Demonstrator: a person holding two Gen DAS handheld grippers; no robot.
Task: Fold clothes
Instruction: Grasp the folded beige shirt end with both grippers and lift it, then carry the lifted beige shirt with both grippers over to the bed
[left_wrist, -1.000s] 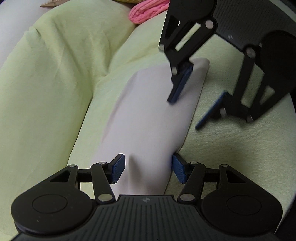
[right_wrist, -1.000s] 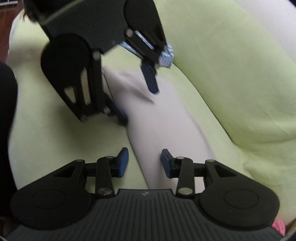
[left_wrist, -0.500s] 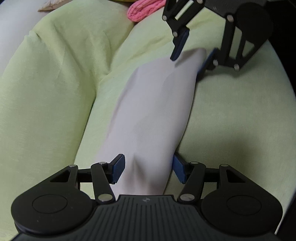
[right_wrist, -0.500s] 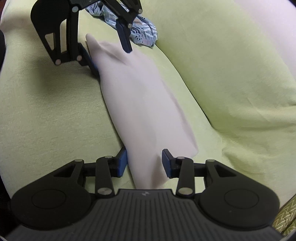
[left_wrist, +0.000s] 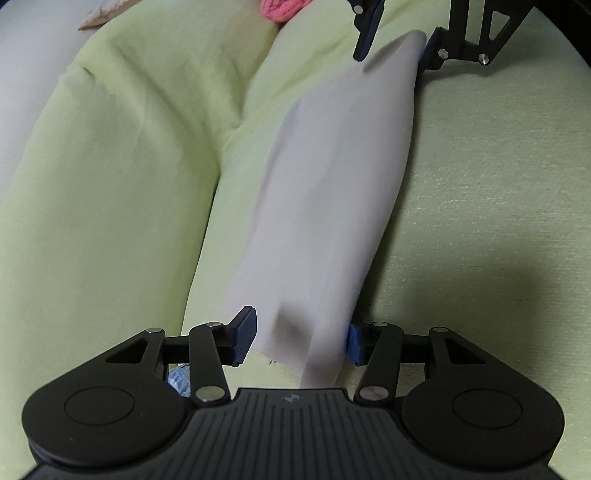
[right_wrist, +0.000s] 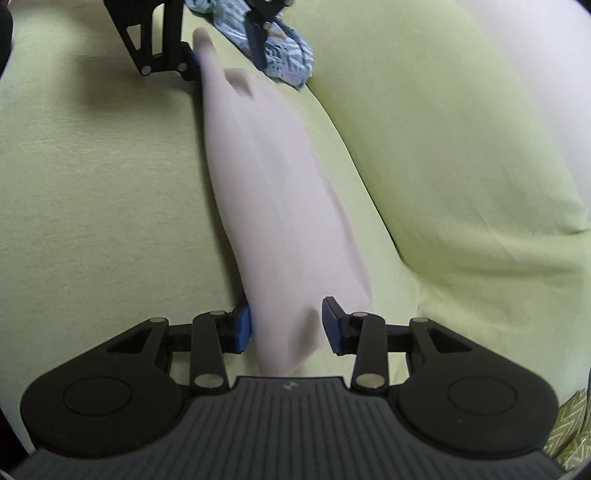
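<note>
Left wrist view: left hand-held gripper (left_wrist: 299, 338) spread wide, pale cloth (left_wrist: 332, 192) lying between the blue pads (left_wrist: 244, 335), near end touching the right pad only, not pinched. Cloth stretched as a long band across the green sofa seat (left_wrist: 480, 184) toward the right hand-held gripper (left_wrist: 395, 40) at top, also spread around the far end. Pink knit (left_wrist: 282, 7) at the top edge, beside the green back cushion (left_wrist: 110, 184). Right wrist view: right hand-held gripper (right_wrist: 288, 326) spread, cloth (right_wrist: 273, 192) between the pads (right_wrist: 243, 328), brushing the left pad, gap at the other. Band blurred, running away over the seat (right_wrist: 92, 203) to the left hand-held gripper (right_wrist: 225, 51), spread around that end. Blue patterned garment (right_wrist: 288, 59) just behind it, against the back cushion (right_wrist: 461, 147).
</note>
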